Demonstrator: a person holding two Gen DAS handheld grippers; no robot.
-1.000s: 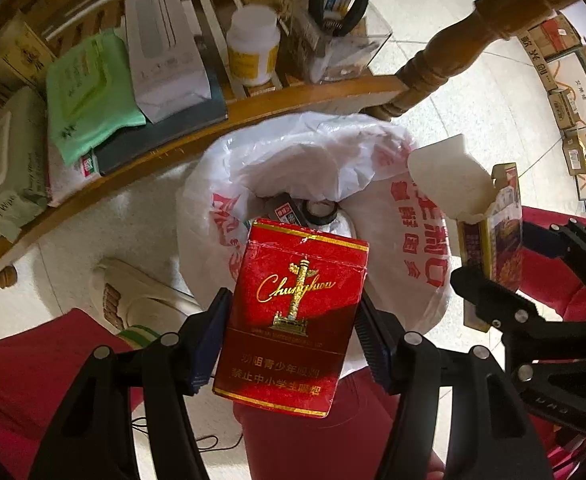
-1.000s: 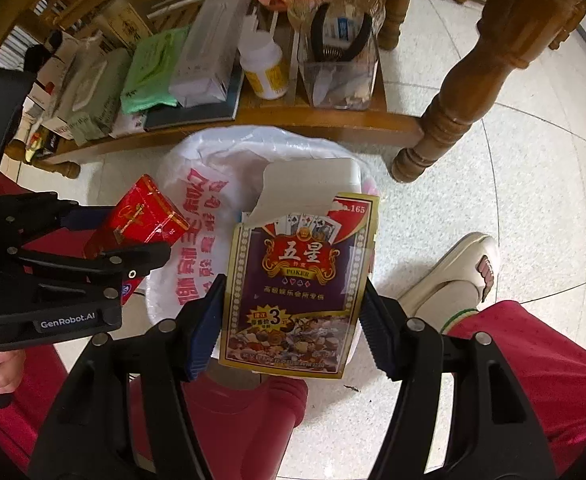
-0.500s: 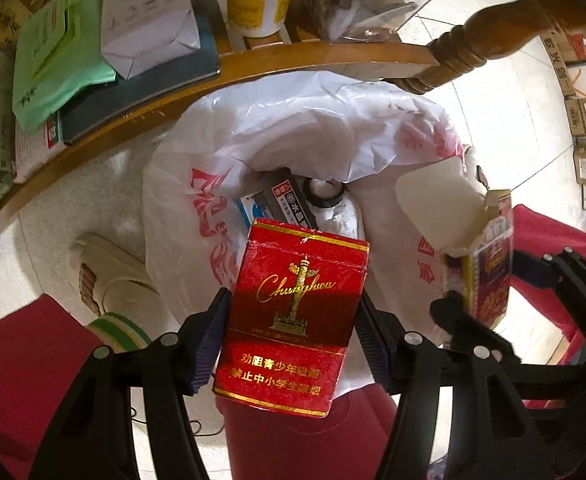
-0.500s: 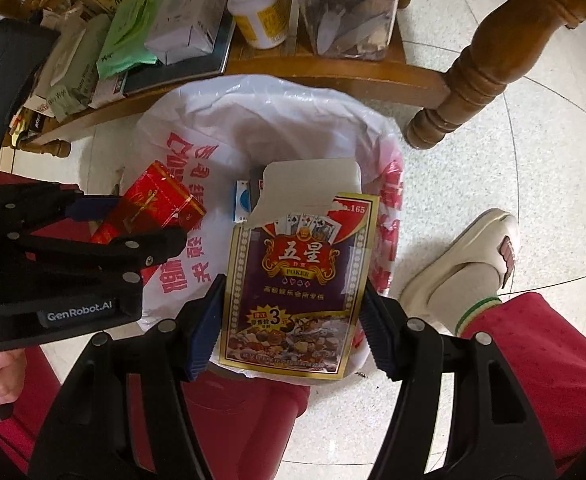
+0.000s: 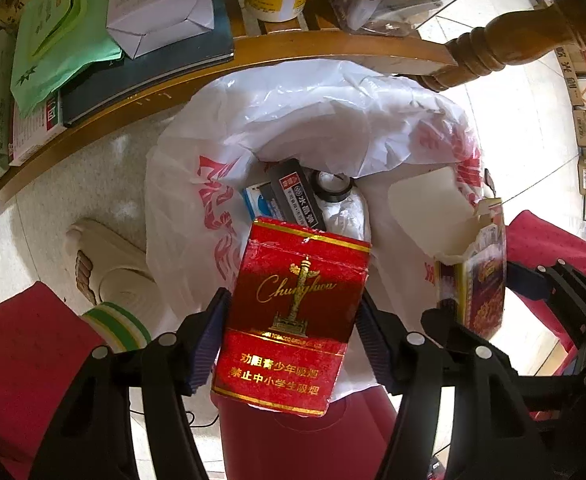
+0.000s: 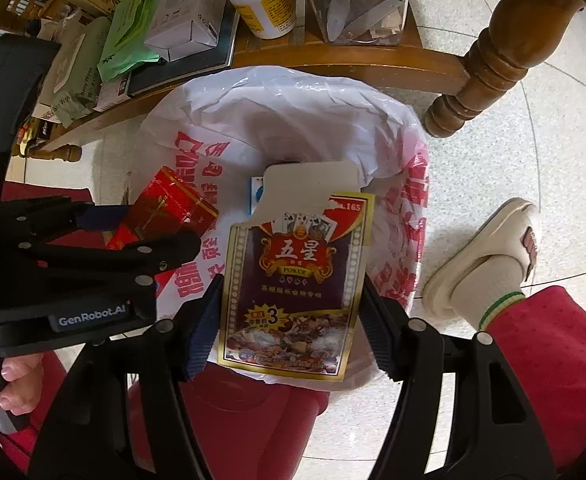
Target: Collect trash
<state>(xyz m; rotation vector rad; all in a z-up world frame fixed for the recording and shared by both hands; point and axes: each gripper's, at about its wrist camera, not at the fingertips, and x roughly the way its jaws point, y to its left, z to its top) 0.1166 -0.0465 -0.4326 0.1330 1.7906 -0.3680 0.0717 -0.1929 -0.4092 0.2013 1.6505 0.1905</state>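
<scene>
- Left wrist view: my left gripper [image 5: 291, 320] has the red cigarette pack [image 5: 293, 312] between its jaws, which are easing apart; the blue pads [image 5: 209, 340] still sit against the pack's two long edges.
- The pack's long axis runs straight out along my fingers, its torn-open top pointing away from me over the mouth of the white bag [image 5: 333, 120] just beyond my fingertips.
- It is glossy red with gold trim, a gold column emblem and gold script on the face.
- Only here can I see down into the bag: a dark box [image 5: 297, 196], a black roll [image 5: 333, 188] and crumpled white paper lie below the pack.
- Right wrist view: my right gripper [image 6: 291, 320] has the playing-card box [image 6: 297, 280] between its jaws, also opening, pads on its long sides.
- The box lies lengthwise along my fingers, its white flap [image 6: 309, 180] open at the far end, over the bag [image 6: 293, 112].
- It is purple with a gold border, a card fan and a red crest.
- Only this view shows the pack [image 6: 169, 208] from the side, tilted, to the left of my fingers, and the fingers [image 6: 17, 384] of the hand at the left gripper's handle.
</scene>
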